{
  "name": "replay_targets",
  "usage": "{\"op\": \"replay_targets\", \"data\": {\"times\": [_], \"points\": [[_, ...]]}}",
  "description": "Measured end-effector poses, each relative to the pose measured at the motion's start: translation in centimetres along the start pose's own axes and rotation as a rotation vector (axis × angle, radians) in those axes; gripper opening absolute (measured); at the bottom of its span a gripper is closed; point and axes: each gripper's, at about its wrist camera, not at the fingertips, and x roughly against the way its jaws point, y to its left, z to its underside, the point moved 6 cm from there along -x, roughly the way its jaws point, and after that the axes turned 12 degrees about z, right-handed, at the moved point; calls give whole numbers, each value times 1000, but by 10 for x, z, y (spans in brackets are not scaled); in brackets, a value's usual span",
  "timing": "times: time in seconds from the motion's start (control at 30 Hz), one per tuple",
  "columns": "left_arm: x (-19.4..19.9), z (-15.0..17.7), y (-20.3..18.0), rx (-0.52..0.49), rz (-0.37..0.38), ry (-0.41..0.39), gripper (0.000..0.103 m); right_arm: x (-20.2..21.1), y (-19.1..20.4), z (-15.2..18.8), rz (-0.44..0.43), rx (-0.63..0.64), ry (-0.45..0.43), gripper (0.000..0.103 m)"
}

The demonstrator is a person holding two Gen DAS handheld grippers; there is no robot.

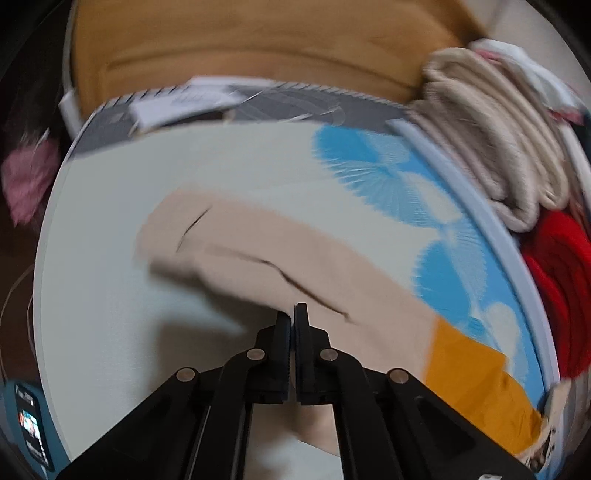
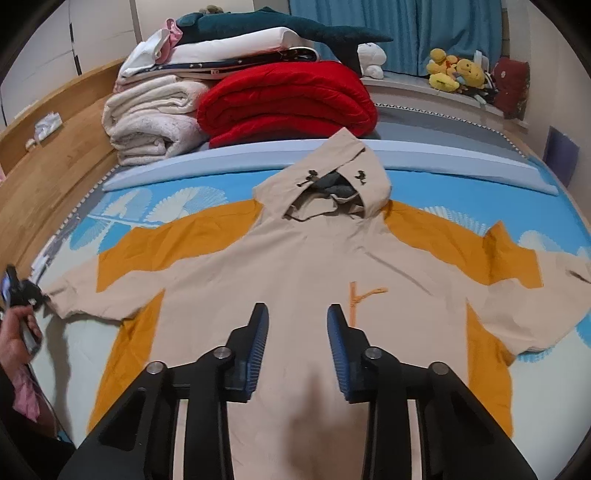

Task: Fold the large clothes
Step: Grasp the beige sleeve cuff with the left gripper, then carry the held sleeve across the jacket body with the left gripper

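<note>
A beige and orange hooded jacket (image 2: pixel 306 251) lies front up and spread flat on the bed sheet (image 2: pixel 155 206), hood (image 2: pixel 332 173) toward the far side. My right gripper (image 2: pixel 297 314) hovers over its chest, open, with nothing between the fingers. In the left wrist view, my left gripper (image 1: pixel 293 317) is shut, its tips pinching the edge of the beige sleeve (image 1: pixel 240 236). The right wrist view shows that gripper (image 2: pixel 22 291) in a hand (image 2: pixel 14 339) at the sleeve's cuff, far left.
A red blanket (image 2: pixel 288 99) and white blankets (image 2: pixel 147 114) are stacked beyond the hood, with a plush shark (image 2: pixel 280 26) on top. Yellow plush toys (image 2: pixel 454 70) sit at the back right. A wooden bed frame (image 2: pixel 55 162) runs along the left.
</note>
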Motion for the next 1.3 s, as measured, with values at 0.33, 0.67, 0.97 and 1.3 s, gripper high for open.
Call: {"op": "replay_targets", "data": {"times": [0.33,0.67,0.97,1.3], "points": [[87,123,-262,-470,475,83,0,11,-26,12,32,-49,57,29],[119,284,-356,-697,708,451,24,13,-37,21,19,-145,94,32],[58,242,-287,-525,530,485,25,-5,-26,21,-10,-169,95,23],[-24,283,-234,-270,387,821,32,-35,34,20,-144,-40,113,30]]}}
